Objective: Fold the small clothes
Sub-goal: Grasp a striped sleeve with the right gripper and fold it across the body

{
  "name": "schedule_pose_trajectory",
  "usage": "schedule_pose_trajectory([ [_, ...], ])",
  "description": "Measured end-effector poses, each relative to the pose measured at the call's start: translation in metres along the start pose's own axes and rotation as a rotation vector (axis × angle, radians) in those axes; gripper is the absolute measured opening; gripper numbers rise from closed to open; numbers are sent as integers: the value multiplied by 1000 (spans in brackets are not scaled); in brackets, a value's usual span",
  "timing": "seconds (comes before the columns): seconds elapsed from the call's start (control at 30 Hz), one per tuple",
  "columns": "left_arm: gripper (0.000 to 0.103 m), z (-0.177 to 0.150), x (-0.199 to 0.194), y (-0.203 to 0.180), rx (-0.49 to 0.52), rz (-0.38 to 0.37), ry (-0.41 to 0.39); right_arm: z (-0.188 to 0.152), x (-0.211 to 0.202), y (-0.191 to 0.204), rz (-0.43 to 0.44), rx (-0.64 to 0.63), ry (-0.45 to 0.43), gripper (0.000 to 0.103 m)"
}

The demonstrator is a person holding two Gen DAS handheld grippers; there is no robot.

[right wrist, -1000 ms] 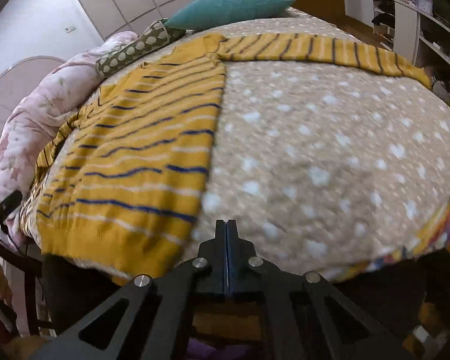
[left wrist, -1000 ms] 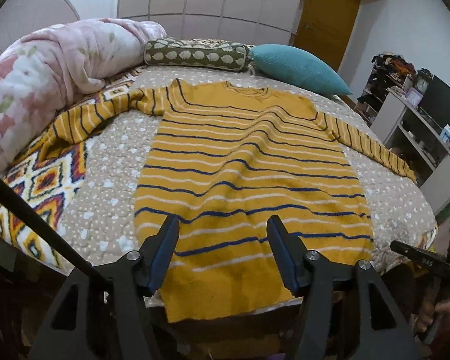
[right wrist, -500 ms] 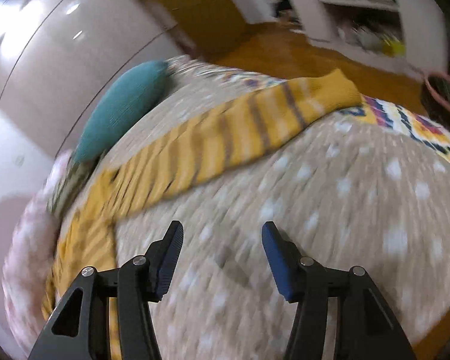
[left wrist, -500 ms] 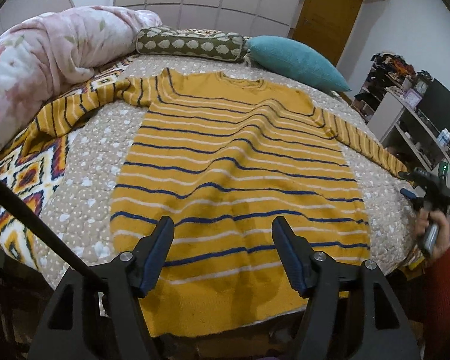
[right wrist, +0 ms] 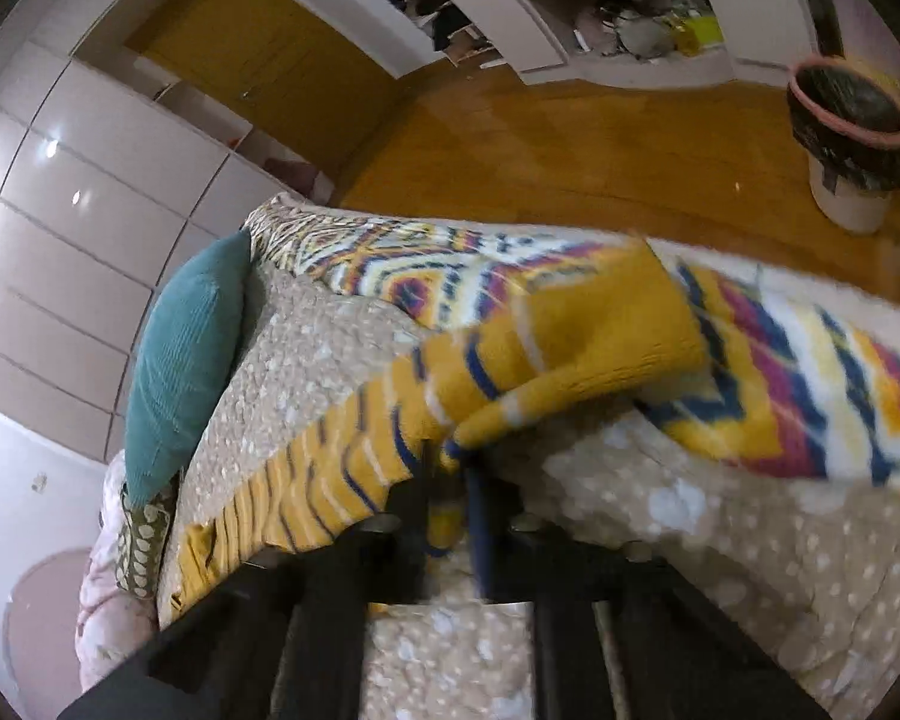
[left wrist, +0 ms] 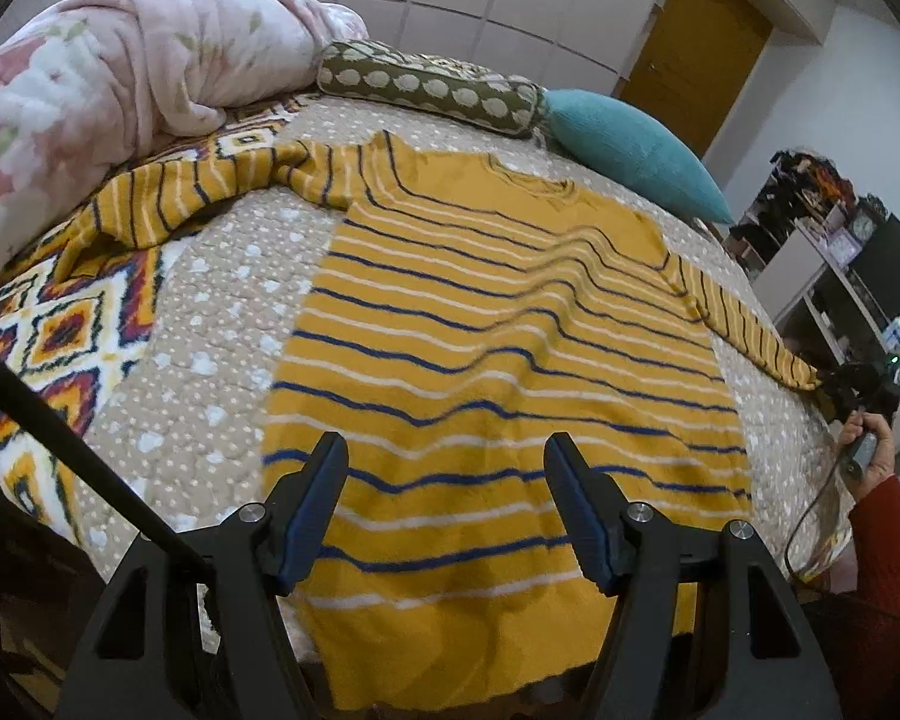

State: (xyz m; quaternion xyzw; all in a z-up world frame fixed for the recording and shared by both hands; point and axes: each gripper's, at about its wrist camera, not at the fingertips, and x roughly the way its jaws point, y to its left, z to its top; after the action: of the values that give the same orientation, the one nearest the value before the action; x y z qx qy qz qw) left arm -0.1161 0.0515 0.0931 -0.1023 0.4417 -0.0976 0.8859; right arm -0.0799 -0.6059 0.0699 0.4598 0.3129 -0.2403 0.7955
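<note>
A mustard-yellow sweater (left wrist: 498, 354) with blue and white stripes lies flat, face up, on the bed, sleeves spread to both sides. My left gripper (left wrist: 444, 510) is open and empty, hovering over the sweater's bottom hem. My right gripper (right wrist: 447, 480) is shut on the right sleeve (right wrist: 510, 372) near its cuff, and the cuff folds over the fingers. In the left wrist view the right gripper (left wrist: 858, 390) shows at the sleeve's end at the bed's right edge. The left sleeve (left wrist: 198, 192) lies rumpled toward the pink duvet.
A pink floral duvet (left wrist: 108, 78) is piled at the bed's back left. A spotted bolster (left wrist: 432, 84) and a teal pillow (left wrist: 630, 144) lie at the head. A patterned blanket (right wrist: 810, 378) hangs over the bed's edge. A bin (right wrist: 852, 138) stands on the wooden floor.
My right gripper opened, swung to the right sleeve's cuff and shut on it. My left gripper stayed open and moved slightly forward over the hem.
</note>
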Motion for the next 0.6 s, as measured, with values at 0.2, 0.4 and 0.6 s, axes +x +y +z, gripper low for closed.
schedule_pose_trajectory([
  [0.2,67,7,-10,33,-81,2,-37,-37,-21,135,15,-399,-18,7],
  [0.4,67,2,-28,73,-149,31,-79,-142,-2,276,160,-707,101,7],
  [0.6,67,-8,-41,112,-203,80,-103,-277,51,377,222,-936,237,7],
])
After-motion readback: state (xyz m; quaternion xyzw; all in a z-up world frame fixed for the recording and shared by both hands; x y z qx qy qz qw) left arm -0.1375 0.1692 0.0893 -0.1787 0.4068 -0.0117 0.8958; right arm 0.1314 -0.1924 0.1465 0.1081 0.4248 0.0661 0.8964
